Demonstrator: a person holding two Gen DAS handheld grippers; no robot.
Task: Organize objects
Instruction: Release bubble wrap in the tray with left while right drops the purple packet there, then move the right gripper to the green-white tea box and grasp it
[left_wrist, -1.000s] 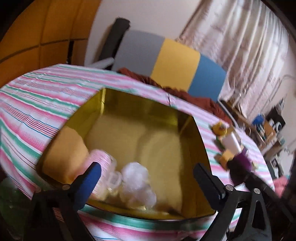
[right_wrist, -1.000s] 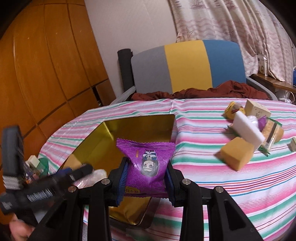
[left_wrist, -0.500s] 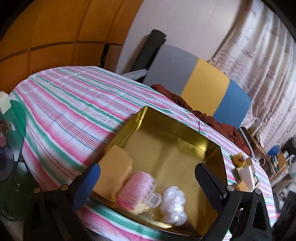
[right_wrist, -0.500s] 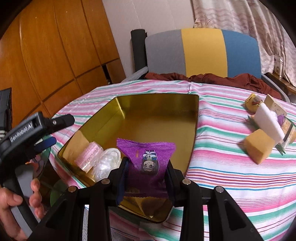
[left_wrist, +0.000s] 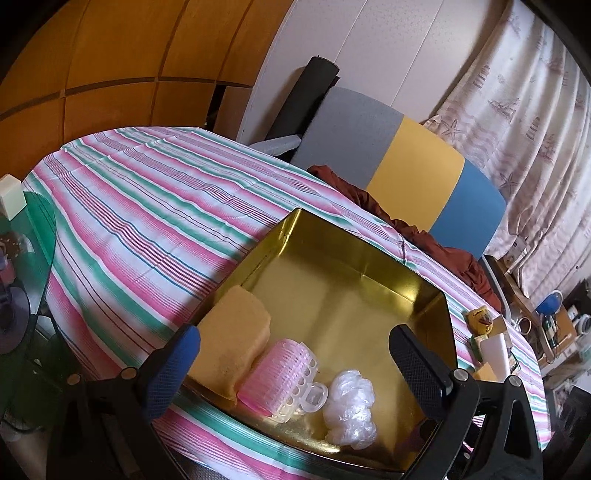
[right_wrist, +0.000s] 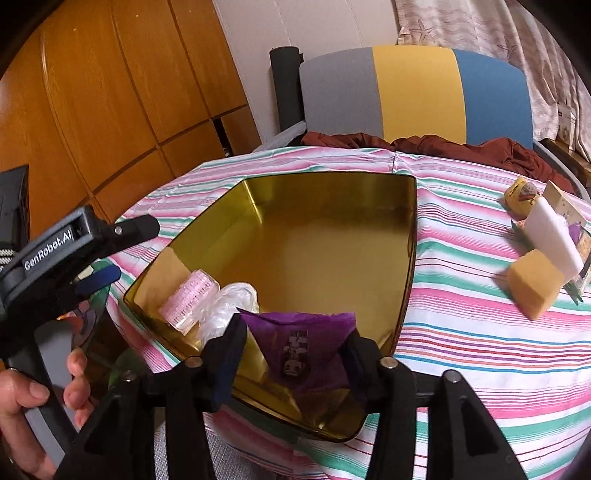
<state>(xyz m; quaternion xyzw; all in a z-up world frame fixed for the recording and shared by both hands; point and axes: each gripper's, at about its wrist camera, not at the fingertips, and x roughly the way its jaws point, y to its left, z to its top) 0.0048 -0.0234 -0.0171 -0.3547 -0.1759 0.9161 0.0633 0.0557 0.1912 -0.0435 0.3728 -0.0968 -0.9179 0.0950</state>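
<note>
Left wrist view: left gripper spread wide, nothing between the fingers, hanging over the near edge of the gold tray. In the tray's near-left corner, three things in a row along the near wall — a sponge against the left wall, a pink roller touching it, then a clear plastic ball just beside. Far half and right side of the tray floor bare and shiny, lots of room. Striped cloth bare to the left of the tray, right out to the table edge. Small pile of things past the tray's right wall, near the table's right edge.

Right wrist view: right gripper pinching a purple packet on both sides, low over the tray's near-right part, close to the near rim. Roller and plastic ball just left of the packet; cannot tell if the packet touches the floor. Big open floor behind the packet up to the far wall. Another sponge and a white block on the cloth, well apart from the tray. Left gripper off to the left, beside the tray's left edge, held in a hand.
</note>
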